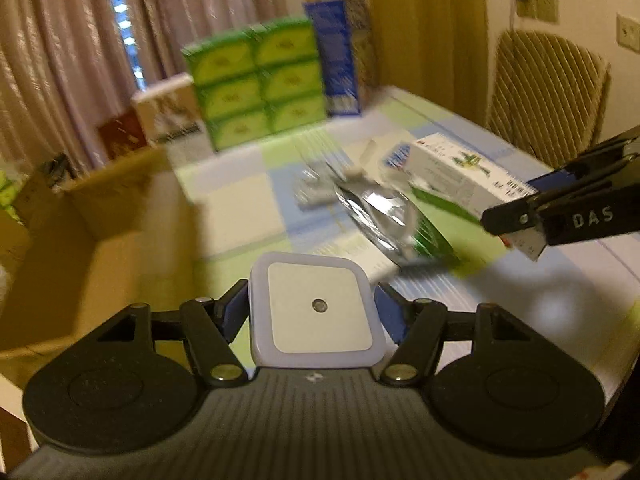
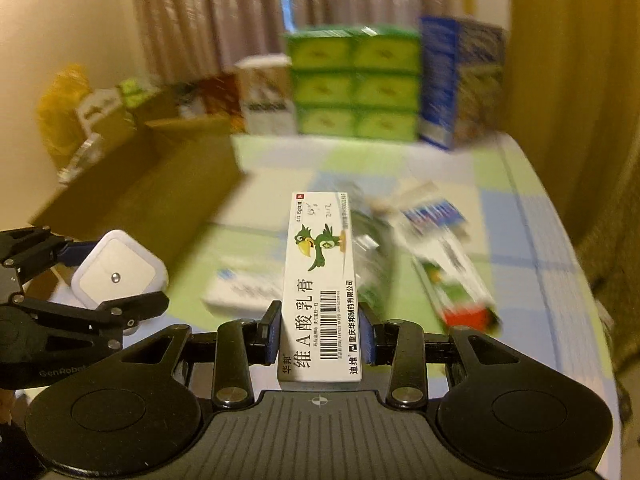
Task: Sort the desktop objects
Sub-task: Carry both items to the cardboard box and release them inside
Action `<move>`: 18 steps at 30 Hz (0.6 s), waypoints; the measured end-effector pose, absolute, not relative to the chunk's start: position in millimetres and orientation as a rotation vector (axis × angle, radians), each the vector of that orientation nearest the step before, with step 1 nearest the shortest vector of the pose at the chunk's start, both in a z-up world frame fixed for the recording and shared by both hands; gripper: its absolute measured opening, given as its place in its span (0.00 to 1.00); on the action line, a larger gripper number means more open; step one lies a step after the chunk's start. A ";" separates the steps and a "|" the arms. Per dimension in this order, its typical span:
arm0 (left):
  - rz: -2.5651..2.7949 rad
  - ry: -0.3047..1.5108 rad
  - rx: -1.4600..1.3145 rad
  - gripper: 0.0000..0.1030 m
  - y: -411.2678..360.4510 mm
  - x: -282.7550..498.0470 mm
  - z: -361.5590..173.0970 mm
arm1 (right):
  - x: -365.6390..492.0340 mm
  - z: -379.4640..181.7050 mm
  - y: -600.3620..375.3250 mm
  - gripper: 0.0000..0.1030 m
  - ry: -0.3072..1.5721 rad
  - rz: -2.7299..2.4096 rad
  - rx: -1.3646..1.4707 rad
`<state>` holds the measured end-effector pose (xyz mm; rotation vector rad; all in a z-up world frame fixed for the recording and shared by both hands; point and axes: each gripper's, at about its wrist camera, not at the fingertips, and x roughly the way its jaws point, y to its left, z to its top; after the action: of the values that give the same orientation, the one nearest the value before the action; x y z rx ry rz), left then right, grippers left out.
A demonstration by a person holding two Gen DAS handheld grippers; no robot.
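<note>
My left gripper (image 1: pixel 311 312) is shut on a square white night light (image 1: pixel 316 310) with a small round sensor in its face, held above the checked tablecloth (image 1: pixel 240 208). The same night light (image 2: pixel 116 272) and left gripper (image 2: pixel 102 280) show at the left of the right wrist view. My right gripper (image 2: pixel 319 334) is shut on a long white ointment box (image 2: pixel 320 280) printed with a green parrot, lifted off the table. In the left wrist view that box (image 1: pixel 460 176) and the right gripper (image 1: pixel 516 220) appear at the right edge.
An open cardboard box (image 2: pixel 160 184) stands at the table's left edge. On the cloth lie a silver foil pack (image 1: pixel 376 216), a white medicine box (image 2: pixel 244 288) and another parrot box (image 2: pixel 452 272). Stacked green boxes (image 2: pixel 354 88) and a blue carton (image 2: pixel 460 80) line the back; a wicker chair (image 1: pixel 548 92) stands at the right.
</note>
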<state>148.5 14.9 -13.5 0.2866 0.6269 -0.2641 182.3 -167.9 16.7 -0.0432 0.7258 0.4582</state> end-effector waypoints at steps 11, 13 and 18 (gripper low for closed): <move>-0.087 0.583 0.261 0.61 152.2 166.6 61.4 | 206.9 51.8 -17.5 0.34 0.745 0.696 -0.001; -0.071 0.595 0.234 0.61 178.9 177.2 64.7 | 213.9 50.1 4.7 0.34 0.751 0.718 -0.010; -0.060 0.606 0.206 0.61 222.0 200.2 62.7 | 235.9 35.5 46.9 0.34 0.783 0.725 -0.019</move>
<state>200.2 222.0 62.7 0.2056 0.6056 -0.0604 235.9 46.9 35.5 -0.0194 0.7835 0.7246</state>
